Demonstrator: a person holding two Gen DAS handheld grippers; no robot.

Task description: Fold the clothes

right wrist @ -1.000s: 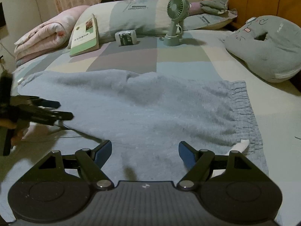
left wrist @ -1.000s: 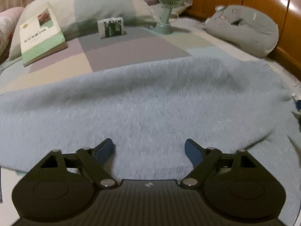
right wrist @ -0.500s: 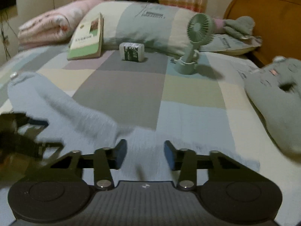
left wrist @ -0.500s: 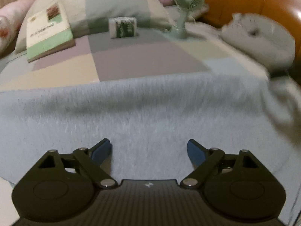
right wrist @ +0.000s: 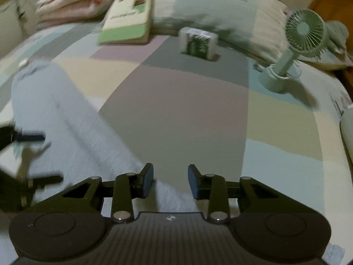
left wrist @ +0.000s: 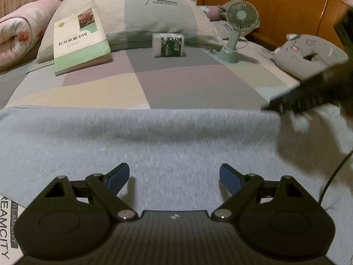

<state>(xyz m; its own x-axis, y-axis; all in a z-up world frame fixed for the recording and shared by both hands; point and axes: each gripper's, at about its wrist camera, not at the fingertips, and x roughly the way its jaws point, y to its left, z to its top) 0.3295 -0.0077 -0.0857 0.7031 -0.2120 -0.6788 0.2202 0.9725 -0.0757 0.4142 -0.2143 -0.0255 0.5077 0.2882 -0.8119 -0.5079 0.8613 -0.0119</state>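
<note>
Light blue fleece trousers (left wrist: 154, 141) lie across the patchwork bed. My left gripper (left wrist: 174, 176) hovers just over them, jaws wide open, nothing between the fingers. In the right wrist view the trousers (right wrist: 66, 119) run as a raised ridge from the far left down to my right gripper (right wrist: 169, 182). Its jaws are closing, with the fluffy edge of the cloth caught low between the pads. In the left wrist view that right gripper (left wrist: 313, 88) is a dark blur at the right, and the trousers' end is drawn up to it.
At the head of the bed are a green and white book (left wrist: 79, 39), a small tissue pack (left wrist: 168, 45), a green desk fan (left wrist: 238, 26), a grey plush cushion (left wrist: 308, 55), a big pillow (left wrist: 158, 11) and a pink quilt (left wrist: 17, 31). A person sits behind the pillow.
The right gripper's jaws narrowed and it swung across the bed, bringing the trousers' end along into a ridge. The left gripper shifted a little and stayed open.
</note>
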